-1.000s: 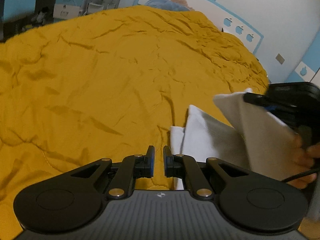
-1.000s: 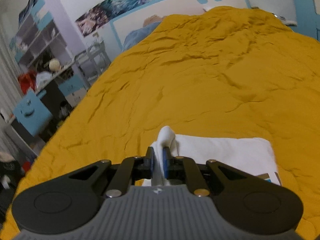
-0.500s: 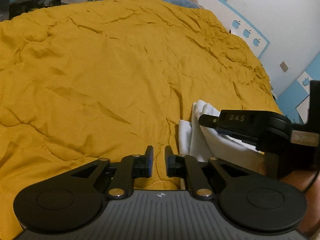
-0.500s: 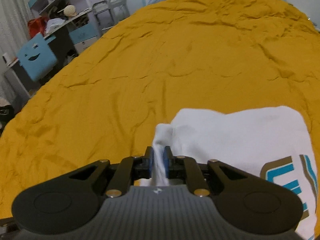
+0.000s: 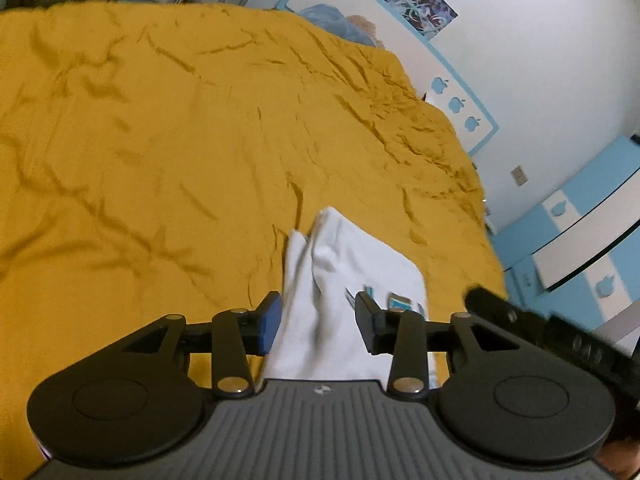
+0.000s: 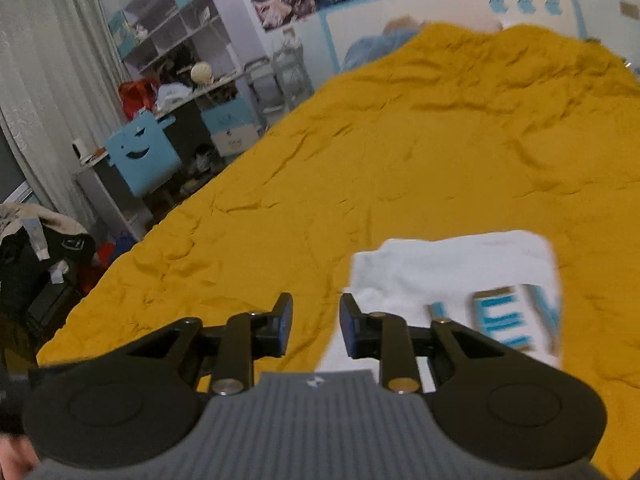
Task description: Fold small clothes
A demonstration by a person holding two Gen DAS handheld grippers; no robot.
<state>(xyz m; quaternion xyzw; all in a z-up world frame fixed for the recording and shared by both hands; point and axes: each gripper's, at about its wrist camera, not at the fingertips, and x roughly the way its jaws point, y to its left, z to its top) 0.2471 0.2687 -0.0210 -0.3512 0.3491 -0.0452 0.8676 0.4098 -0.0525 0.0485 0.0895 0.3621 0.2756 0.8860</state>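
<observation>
Folded white cotton garment with a blue-and-tan printed graphic (image 5: 360, 264) lies flat on the wrinkled mustard-yellow quilted bedspread (image 5: 160, 140), near its close edge. Left wrist view: garment sits directly under and ahead of the left gripper (image 5: 318, 318), a raised fold of cloth running up between the two fingers — jaws opening, moderately wide, pads not pressing on the fabric. Right wrist view: garment (image 6: 460, 276) lies to the right of the right gripper (image 6: 316, 322); its left edge passes behind the right-hand finger, while the gap between the fingers shows only bedspread (image 6: 400, 160). Jaws opening, a narrower gap, nothing gripped. The right gripper's black body (image 5: 560, 344) shows blurred at the left view's right edge, just beside the garment.
</observation>
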